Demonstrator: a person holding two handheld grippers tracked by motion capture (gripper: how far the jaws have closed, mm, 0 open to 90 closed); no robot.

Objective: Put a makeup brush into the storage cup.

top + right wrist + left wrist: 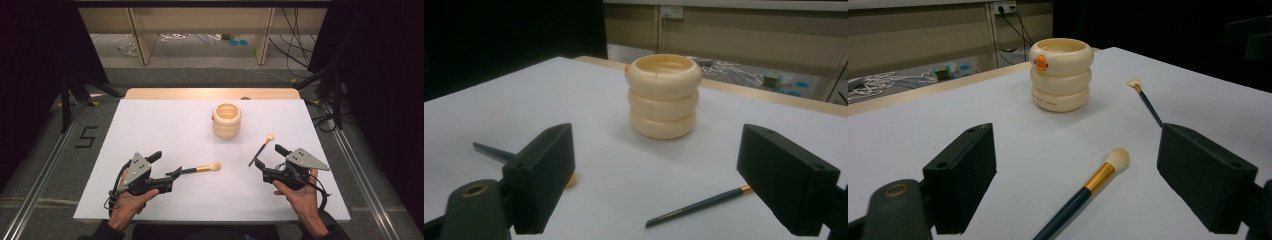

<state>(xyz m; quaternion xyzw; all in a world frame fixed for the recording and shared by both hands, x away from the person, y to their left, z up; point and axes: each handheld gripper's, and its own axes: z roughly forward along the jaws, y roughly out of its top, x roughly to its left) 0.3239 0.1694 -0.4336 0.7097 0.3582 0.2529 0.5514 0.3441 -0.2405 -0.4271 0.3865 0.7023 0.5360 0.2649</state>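
So both grippers are sitting low near the person's edge of the white table [150, 130], and both have their jaws spread wide with nothing in them.

The left gripper [167, 175] is lined up on the round-tipped brush [202, 168]. In the left gripper view the brush [1088, 192] lies flat on the table right between the jaws, dark handle toward the gripper, gold band and fluffy tip pointing away. That spread makes sense to me: the jaws need room to drop on either side of the thin handle before pinching it. From the high view the jaw tips look like they're right at the handle's end, touching or nearly so, can't tell which.

The right gripper [265, 160] is doing much the same with the thin flat brush [262, 148], which lies just ahead of it, angled away toward the cup. In the right gripper view its handle [696, 206] runs across the table between the jaws, closer to the right-hand one.

The cream ringed cup [226, 120] stands upright well ahead of both grippers, roughly between them, mouth up and empty as far as I can see. My guess is that's where the brushes go, handle down, which is why each gripper is coming in at the handle end.
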